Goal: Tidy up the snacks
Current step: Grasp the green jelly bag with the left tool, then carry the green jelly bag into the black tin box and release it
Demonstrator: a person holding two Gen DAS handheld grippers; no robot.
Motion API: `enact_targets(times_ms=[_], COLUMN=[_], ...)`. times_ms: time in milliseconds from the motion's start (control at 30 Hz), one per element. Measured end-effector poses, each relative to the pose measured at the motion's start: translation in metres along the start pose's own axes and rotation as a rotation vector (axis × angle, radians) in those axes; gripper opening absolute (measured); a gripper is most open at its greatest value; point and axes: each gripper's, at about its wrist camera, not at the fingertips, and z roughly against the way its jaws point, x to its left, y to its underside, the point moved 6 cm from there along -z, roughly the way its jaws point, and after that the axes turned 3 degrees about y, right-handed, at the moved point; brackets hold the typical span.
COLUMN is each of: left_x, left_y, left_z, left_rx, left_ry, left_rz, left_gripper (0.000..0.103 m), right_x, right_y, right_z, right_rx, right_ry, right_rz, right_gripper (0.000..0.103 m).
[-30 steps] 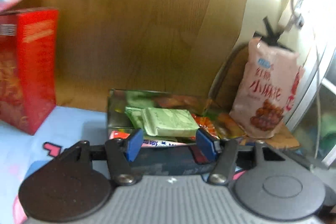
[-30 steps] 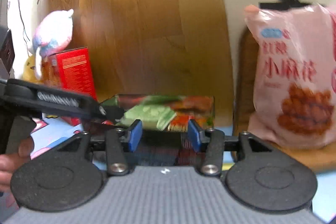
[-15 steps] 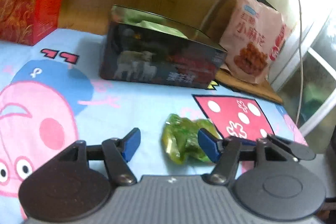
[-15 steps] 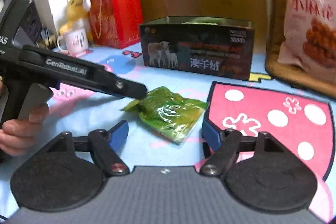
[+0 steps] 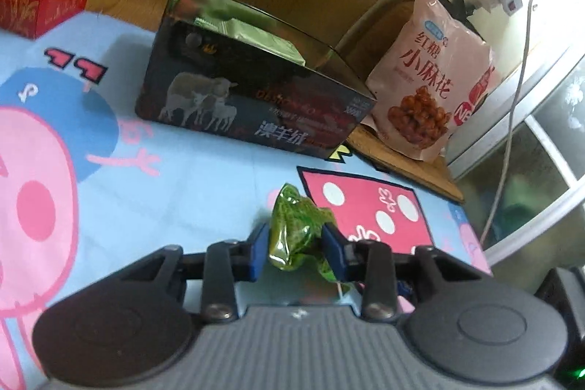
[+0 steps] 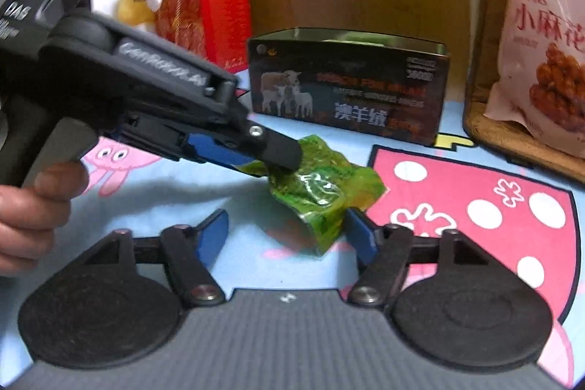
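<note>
Nearest, the right gripper (image 6: 287, 236) hangs low over the cartoon-print cloth (image 6: 475, 192) with its jaws closing, the green snack packet (image 6: 321, 185) only partly between them and apparently just brushing the right-hand pad. The left gripper (image 5: 296, 253) has pinched the crumpled packet (image 5: 298, 229) tight between its blue pads, right on the cloth. Behind it stands the open dark box (image 5: 256, 90) with pale green packets inside, and farther right a pink snack bag (image 5: 431, 75) leans upright.

packet (image 5: 296, 229) before box (image 5: 256, 105)
</note>
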Motion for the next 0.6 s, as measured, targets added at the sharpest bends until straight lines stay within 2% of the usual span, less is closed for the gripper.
enact_targets(times_ms=[33,100,200,333,433,600], left_x=[0.000,0.001,-0.004,-0.017,-0.027,-0.031], left_y=[-0.001,-0.002,-0.006,-0.024,-0.051,-0.098], left_z=[-0.001,-0.002,0.002,0.018,0.031,0.027], left_rx=[0.002,0.007,-0.001,-0.065,-0.132,-0.216], left_ry=[-0.002,0.008,0.024,0.044,0.055,0.010], left_rz=[0.003,0.018,0.006,-0.049,-0.094,-0.147], left_gripper=[0.032,0.031,0.030,0.031,0.031,0.033], right_x=[-0.004,-0.012,-0.017,-0.007,-0.007,-0.018], right_y=[-0.001,-0.001,-0.003,-0.021,-0.046,-0.093], right_z=[0.001,0.001,0.003,0.014,0.017,-0.005], right_rx=[-0.005,-0.002,-0.018,-0.139,-0.232,-0.303], right_ry=[0.012,0.026,0.009,0.064,0.078,0.108], right_rz=[-0.023,-0.071,-0.108,-0.034,-0.007,0.033], right_gripper=[0.053,0.028,0.021,0.018,0.018,0.018])
